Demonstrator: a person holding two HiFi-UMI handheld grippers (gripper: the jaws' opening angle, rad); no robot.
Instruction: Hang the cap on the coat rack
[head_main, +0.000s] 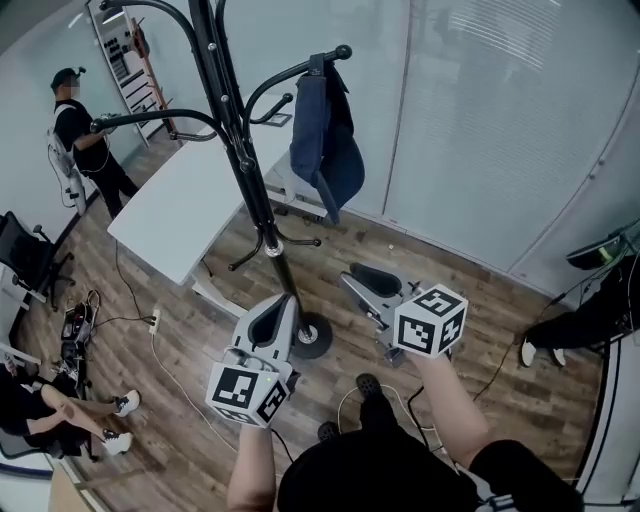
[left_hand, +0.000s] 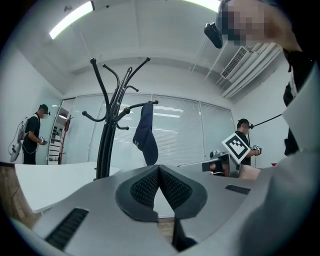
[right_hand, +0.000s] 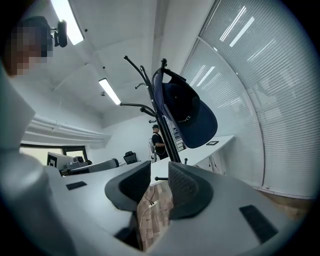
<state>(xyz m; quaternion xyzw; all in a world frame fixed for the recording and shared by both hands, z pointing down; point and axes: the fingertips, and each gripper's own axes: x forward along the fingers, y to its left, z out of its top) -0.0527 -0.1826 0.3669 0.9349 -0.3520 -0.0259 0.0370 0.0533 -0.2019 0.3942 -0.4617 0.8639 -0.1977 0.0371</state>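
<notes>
A dark blue cap (head_main: 326, 140) hangs from a curved hook of the black coat rack (head_main: 238, 128), close to the glass wall. In the left gripper view the cap (left_hand: 145, 137) hangs to the right of the rack pole (left_hand: 106, 150), well beyond the jaws. My left gripper (head_main: 272, 318) (left_hand: 159, 171) is shut, pads meeting at the tips with nothing between them. My right gripper (head_main: 372, 278) (right_hand: 159, 176) is open and empty; in its view the cap (right_hand: 189, 116) hangs above and ahead, apart from the jaws. Both grippers sit low, near the rack's round base (head_main: 312, 336).
A white table (head_main: 185, 205) stands behind the rack. One person (head_main: 85, 140) stands at the far left, another sits at the lower left (head_main: 45, 410), and a third is at the right edge (head_main: 595, 315). Cables (head_main: 165, 360) lie on the wooden floor. A black chair (head_main: 28, 252) is at the left.
</notes>
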